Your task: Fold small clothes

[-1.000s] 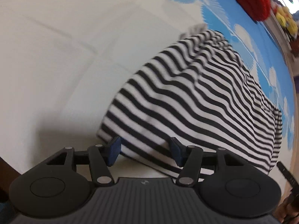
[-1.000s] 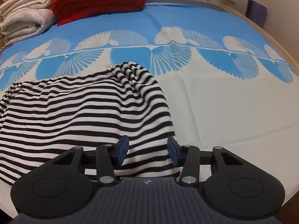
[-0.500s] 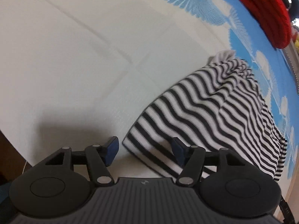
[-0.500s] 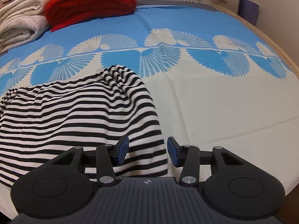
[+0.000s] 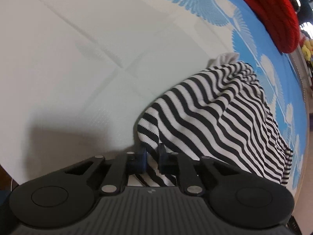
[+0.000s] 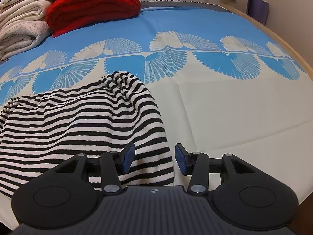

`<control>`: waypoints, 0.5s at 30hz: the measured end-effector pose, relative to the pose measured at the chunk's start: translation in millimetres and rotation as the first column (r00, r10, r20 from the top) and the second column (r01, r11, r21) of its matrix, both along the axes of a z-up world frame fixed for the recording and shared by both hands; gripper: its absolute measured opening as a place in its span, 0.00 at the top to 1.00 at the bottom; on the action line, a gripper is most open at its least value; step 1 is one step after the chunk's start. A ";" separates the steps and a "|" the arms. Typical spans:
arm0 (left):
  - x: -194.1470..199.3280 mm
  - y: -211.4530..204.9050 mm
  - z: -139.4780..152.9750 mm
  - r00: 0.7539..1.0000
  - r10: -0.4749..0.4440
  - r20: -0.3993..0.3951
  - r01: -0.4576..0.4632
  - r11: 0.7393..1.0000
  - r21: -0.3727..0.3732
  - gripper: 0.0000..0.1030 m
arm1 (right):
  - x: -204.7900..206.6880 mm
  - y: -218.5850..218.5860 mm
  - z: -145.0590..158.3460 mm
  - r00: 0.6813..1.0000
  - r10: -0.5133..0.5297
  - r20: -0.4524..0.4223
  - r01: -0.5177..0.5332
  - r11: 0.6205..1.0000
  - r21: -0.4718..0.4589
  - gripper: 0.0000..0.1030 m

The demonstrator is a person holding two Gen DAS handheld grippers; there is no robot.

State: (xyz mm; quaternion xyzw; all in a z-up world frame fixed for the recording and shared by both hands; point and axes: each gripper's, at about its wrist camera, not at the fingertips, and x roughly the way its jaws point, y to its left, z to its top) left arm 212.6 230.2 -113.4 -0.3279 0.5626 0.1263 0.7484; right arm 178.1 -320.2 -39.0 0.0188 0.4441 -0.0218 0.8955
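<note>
A: Step? Left gripper jaws closing, pinching the near corner of the striped top on the bed.
B: Grasp phase. Right gripper jaws spread over its corner; needs to pinch next, then lift.

We see the garment lying on the bedspread, in the left half of the right wrist view, with its bunched end toward the far side. Behind it, at the far left of the bed, a folded blanket lies beside a stack of towels, which is further left. The right gripper stands over the near right corner of the garment. The left gripper is at the other near corner, with cloth between its closing jaws.
</note>
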 end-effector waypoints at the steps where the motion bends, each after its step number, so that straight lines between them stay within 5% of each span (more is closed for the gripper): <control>1: 0.4 -1.4 2.3 1.000 -0.013 0.010 0.012 1.000 0.011 0.91 | 0.2 -1.0 0.1 1.000 -0.005 0.000 0.005 1.000 0.001 0.54; 10: -23.8 13.6 23.2 0.995 0.035 0.089 -0.037 0.999 0.023 0.94 | 6.9 5.3 1.2 1.000 -0.028 0.008 0.028 1.000 0.013 0.54; 15: -36.8 23.0 34.7 0.996 0.043 0.083 -0.052 0.992 0.113 0.95 | 15.1 19.1 1.4 1.000 -0.022 0.012 0.022 1.000 0.018 0.54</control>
